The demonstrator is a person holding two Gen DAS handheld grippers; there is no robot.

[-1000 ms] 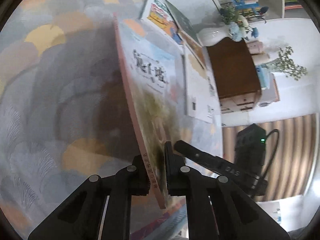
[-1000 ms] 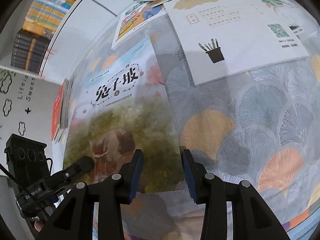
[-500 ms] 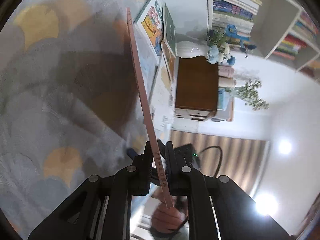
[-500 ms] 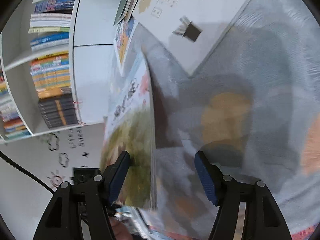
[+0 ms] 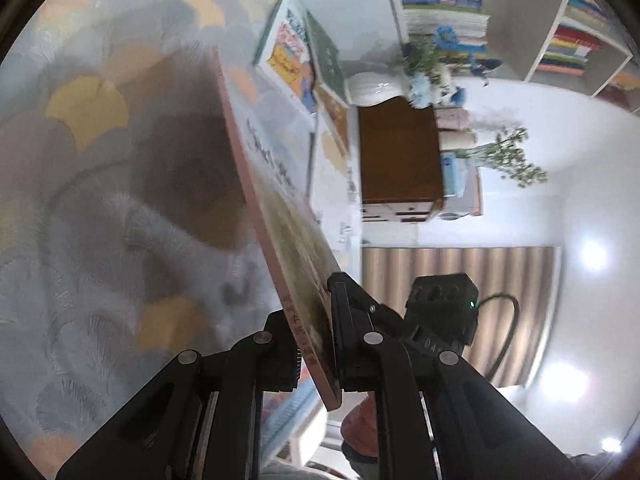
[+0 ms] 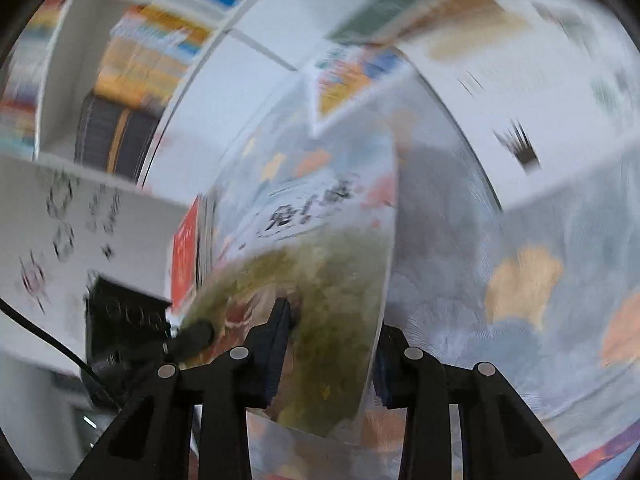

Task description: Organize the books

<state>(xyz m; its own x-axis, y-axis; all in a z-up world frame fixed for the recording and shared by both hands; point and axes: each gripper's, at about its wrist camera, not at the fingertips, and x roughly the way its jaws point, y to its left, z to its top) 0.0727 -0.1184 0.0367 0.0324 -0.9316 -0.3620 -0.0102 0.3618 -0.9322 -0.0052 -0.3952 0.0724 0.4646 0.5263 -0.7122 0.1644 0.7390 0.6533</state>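
Observation:
My left gripper point(image 5: 316, 344) is shut on the spine edge of a picture book point(image 5: 280, 216) with a pink spine and a green, rabbit-themed cover. The book is lifted and tilted off the patterned tablecloth point(image 5: 100, 200). In the blurred right wrist view the same book point(image 6: 320, 272) stands between my right gripper's point(image 6: 328, 352) spread fingers; the jaws straddle its free edge without clamping it. The other gripper's fingertip point(image 6: 196, 332) shows at the book's left.
Several books lie flat at the table's far side: a white one point(image 6: 500, 112), a colourful one point(image 5: 292, 56) and a green one point(image 5: 328, 56). A brown drawer box point(image 5: 400, 164), vases of flowers point(image 5: 428, 80) and bookshelves point(image 5: 520, 12) stand behind. A red book point(image 6: 186, 248) stands upright.
The book has tilted up off the cloth and now leans with its cover showing again. The right gripper has swung fast, blurring its view, and its fingers stay spread around the book's edge.

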